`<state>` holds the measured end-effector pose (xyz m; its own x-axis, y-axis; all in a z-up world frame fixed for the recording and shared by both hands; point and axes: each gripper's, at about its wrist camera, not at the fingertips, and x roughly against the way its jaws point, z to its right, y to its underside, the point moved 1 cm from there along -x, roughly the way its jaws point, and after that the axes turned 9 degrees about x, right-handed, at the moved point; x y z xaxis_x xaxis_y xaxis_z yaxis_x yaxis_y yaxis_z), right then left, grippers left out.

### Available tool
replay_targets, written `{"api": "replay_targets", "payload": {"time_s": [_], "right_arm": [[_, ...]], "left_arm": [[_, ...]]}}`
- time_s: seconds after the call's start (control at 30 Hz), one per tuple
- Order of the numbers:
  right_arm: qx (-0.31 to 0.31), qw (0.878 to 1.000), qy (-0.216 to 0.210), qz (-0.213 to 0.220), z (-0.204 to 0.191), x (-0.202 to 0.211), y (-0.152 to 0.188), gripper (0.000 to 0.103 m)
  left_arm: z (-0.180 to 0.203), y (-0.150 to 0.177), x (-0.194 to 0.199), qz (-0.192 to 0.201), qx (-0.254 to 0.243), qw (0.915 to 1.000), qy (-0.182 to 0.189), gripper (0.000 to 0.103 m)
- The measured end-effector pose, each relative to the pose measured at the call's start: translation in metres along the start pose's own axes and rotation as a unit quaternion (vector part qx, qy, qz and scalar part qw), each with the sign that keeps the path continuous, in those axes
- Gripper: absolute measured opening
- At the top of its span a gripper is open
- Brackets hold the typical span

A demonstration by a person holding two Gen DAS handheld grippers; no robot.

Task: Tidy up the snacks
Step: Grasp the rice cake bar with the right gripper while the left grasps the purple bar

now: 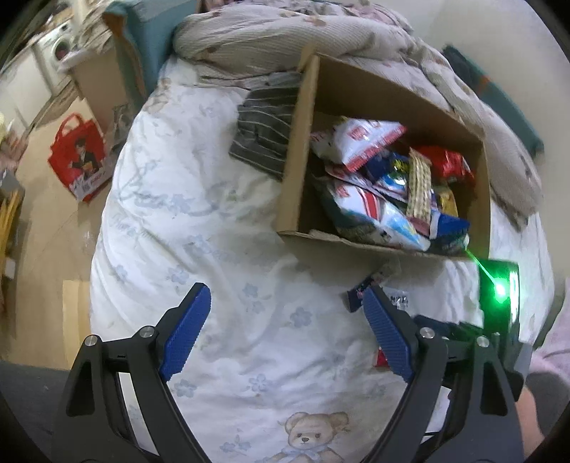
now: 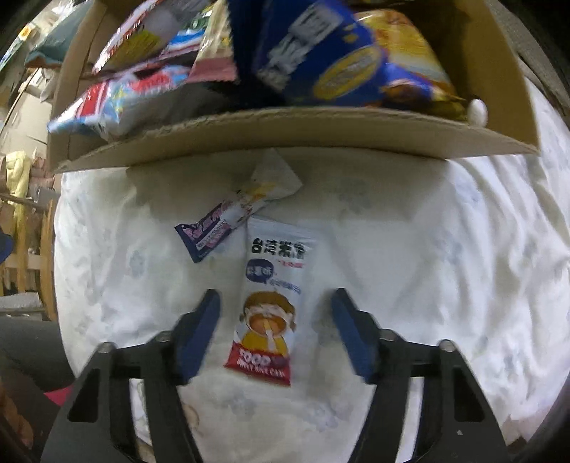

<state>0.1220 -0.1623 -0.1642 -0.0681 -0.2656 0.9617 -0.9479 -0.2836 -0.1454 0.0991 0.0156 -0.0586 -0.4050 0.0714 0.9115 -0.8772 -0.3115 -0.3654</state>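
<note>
A cardboard box (image 1: 297,167) full of snack packets (image 1: 384,185) sits on a white flowered bed sheet (image 1: 199,249). It also shows in the right wrist view (image 2: 292,131). My left gripper (image 1: 286,313) is open and empty above the sheet, in front of the box. My right gripper (image 2: 276,313) is open, its fingers on either side of a white rice-cake packet (image 2: 272,299) lying flat on the sheet. A second small packet with a dark blue end (image 2: 228,222) lies just beyond it, near the box. That packet also shows in the left wrist view (image 1: 359,292).
A striped grey cloth (image 1: 267,131) lies left of the box. A rumpled floral quilt (image 1: 320,32) is behind it. A red bag (image 1: 78,156) stands on the floor left of the bed. The right gripper's body glows green (image 1: 498,295).
</note>
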Motion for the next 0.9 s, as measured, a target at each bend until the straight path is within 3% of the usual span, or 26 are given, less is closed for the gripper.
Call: {"api": "replay_targets", "payload": {"time_s": [0.1,0.2,0.47,0.73,0.9], "right_arm": [[0.01,1.0,0.015,-0.003,-0.002,-0.004,0.002,0.033],[-0.008,1.0,-0.02,0.011,0.002,0.006,0.007,0.033],[-0.08,0.991,-0.064,0.081,0.033,0.066,0.03,0.033],[-0.142,0.98,-0.083,0.112,0.072,0.088,0.041,0.033],[-0.16,0.976,-0.092,0.115,0.094,0.096,0.045,0.033]], "left_arm": [[0.011,0.005,-0.007,0.001,-0.031,0.9994,-0.014,0.085],[0.017,0.01,-0.011,0.0,-0.043,0.999,-0.008,0.085],[0.037,0.015,-0.023,-0.013,-0.084,0.9963,0.012,0.085],[0.093,0.026,-0.08,-0.051,-0.171,0.984,0.008,0.085],[0.119,0.033,-0.111,-0.051,-0.214,0.9753,-0.016,0.082]]}}
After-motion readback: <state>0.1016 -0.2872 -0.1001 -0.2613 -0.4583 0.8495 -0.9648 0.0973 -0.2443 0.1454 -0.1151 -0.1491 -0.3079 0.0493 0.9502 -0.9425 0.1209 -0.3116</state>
